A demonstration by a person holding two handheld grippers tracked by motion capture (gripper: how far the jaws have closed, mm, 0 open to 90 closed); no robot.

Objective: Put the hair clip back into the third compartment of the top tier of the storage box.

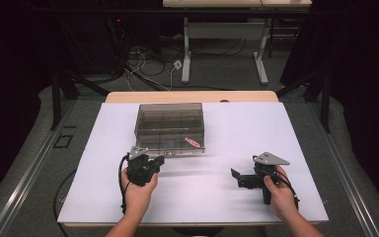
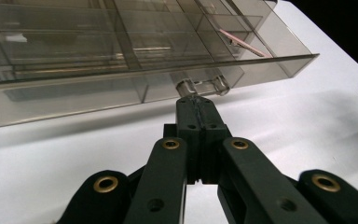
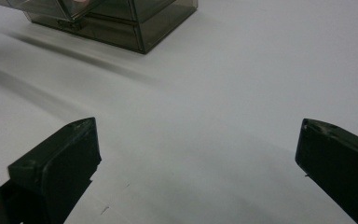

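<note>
A smoky clear plastic drawer box (image 1: 170,118) stands at the back middle of the white table (image 1: 246,128). Its lower drawer (image 1: 177,144) sticks out a little toward me and has a small pink thing (image 1: 192,142) in a front compartment. My left gripper (image 1: 159,160) is shut, its tips pinched on the clear drawer handle (image 2: 200,86); in the left gripper view the jaws of the left gripper (image 2: 196,100) meet right at that handle under the drawer's divided tray (image 2: 121,51). My right gripper (image 1: 238,177) rests low at the right, open, and its jaws (image 3: 198,135) stand wide apart over bare table.
The box's corner (image 3: 135,18) lies well ahead of the right gripper. Beyond the table's far wooden edge (image 1: 192,96) are the floor with cables (image 1: 148,69) and the white legs of another desk (image 1: 224,44). Dark curtains close both sides.
</note>
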